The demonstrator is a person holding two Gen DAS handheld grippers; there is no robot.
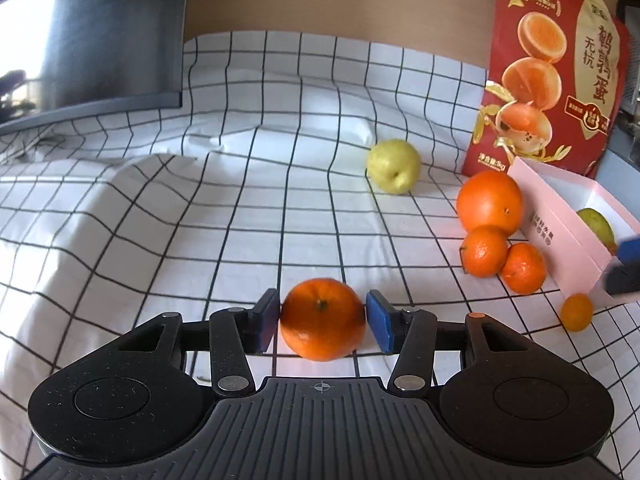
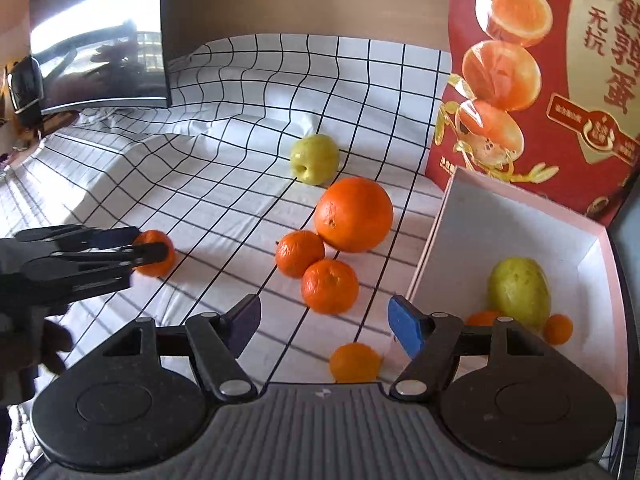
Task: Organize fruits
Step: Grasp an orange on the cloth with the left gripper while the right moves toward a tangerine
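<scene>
We are at the pickup step: our left claw (image 1: 322, 322) pinches a mandarin (image 1: 322, 319) on the checked cloth (image 1: 200, 208), our right claw (image 2: 324, 326) spread empty, so next lift it across into the pink box (image 2: 480, 224).

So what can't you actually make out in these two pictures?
- Pink box, right wrist view: the right gripper hides part of a small orange fruit; left wrist view: its wall hides all but a green fruit.
- Red bag: cut off by the frame in both views.
- Monitor: only glare.
</scene>
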